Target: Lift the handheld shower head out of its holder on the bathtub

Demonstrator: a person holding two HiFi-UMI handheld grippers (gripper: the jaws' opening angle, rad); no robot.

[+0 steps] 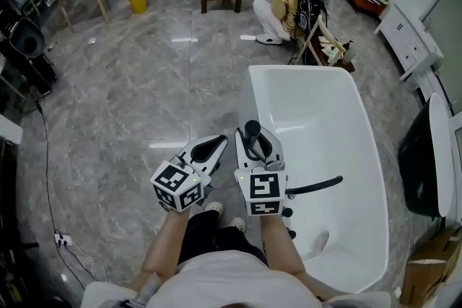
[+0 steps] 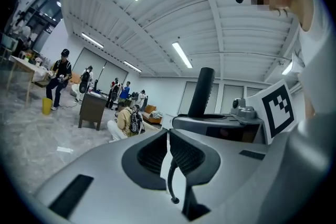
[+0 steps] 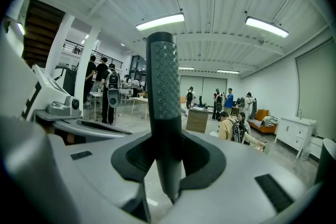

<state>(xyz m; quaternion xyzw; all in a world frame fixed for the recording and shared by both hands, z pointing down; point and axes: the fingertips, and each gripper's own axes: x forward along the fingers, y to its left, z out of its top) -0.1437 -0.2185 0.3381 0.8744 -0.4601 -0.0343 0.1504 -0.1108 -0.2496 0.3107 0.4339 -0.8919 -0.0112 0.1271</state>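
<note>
We are holding shower head [image 3: 161, 86] upright in right gripper [image 3: 166, 159], jaws clamping it, beside tub [image 1: 317, 112] rim. Left gripper [image 2: 168, 138] closed, empty. Lift-out seeming done; little is remaining.

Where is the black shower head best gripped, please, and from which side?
Grip the shower head on its smooth, narrow lower shaft, below the dotted part, coming level from the side: it stands upright and slim, and the right gripper has its jaws clamped there now.
</note>
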